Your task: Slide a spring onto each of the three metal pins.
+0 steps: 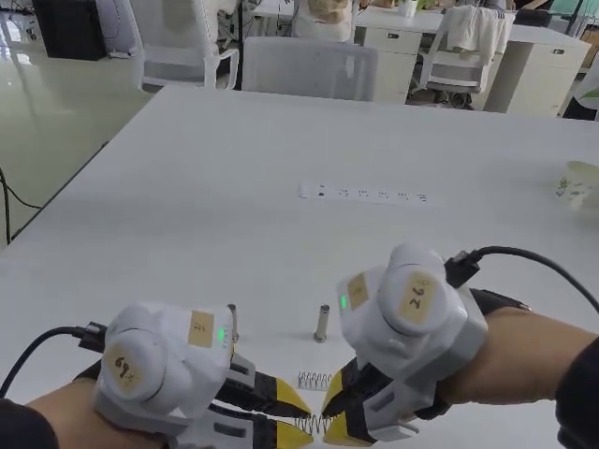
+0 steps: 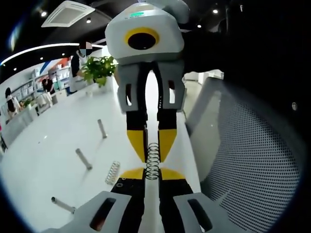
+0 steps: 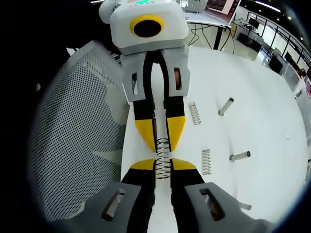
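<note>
A short spring [image 1: 316,426] hangs between my two grippers, which meet tip to tip low in the head view. My left gripper [image 1: 298,418] is shut on one end of it and my right gripper [image 1: 335,416] on the other. In the left gripper view the spring [image 2: 152,160] runs from my own jaws to the facing right gripper [image 2: 152,145]. Three metal pins [image 2: 102,128] [image 2: 83,158] [image 2: 63,205] stand bare on the white table. One pin [image 1: 322,323] stands just beyond the grippers. Two loose springs [image 3: 195,112] [image 3: 206,161] lie near the pins [image 3: 239,156].
A power strip [image 1: 365,194] is set into the middle of the white table [image 1: 234,187]. A pale cup [image 1: 582,182] sits at the right edge. A grey mesh chair [image 3: 77,121] is close to the table's near edge. Office chairs [image 1: 309,65] stand beyond the far edge.
</note>
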The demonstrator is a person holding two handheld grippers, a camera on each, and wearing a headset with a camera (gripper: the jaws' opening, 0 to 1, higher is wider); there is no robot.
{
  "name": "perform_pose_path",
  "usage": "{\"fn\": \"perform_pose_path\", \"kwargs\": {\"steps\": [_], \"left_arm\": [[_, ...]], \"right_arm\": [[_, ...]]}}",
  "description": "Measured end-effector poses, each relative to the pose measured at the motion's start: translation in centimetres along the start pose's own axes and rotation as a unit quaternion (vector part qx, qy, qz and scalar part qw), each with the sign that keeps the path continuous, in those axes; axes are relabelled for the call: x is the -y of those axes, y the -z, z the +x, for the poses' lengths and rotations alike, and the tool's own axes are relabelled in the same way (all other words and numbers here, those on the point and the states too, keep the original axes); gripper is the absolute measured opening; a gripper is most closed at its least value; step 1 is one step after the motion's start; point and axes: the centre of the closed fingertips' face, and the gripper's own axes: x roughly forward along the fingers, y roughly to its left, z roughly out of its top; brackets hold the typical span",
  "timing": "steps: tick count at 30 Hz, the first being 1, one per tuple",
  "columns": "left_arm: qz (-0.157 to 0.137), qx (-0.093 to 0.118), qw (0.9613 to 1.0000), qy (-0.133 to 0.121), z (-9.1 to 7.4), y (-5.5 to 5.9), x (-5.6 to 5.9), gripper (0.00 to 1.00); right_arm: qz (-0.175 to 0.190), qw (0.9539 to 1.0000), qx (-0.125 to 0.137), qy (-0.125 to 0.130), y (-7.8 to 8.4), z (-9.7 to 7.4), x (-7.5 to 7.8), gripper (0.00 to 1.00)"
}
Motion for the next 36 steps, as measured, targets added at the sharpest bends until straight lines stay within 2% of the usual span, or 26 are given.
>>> {"fn": "perform_pose_path", "kwargs": {"steps": [16, 30, 36], "left_arm": [[-0.004, 0.029, 0.9996, -0.006, -0.4, -1.7, -0.1, 0.01], [-0.009, 0.038, 0.9992, -0.011, -0.6, -1.9, -0.4, 0.01], [-0.009, 0.037, 0.9992, -0.012, -0.5, -1.9, -0.4, 0.01]], "right_arm": [[0.014, 0.9999, 0.005, -0.003, 0.6, 0.4, 0.0, 0.09], [0.025, 0.9995, 0.020, 0.003, 0.6, 0.0, 0.3, 0.10], [0.025, 0.9995, 0.016, 0.007, 0.8, 0.0, 0.3, 0.09]]}}
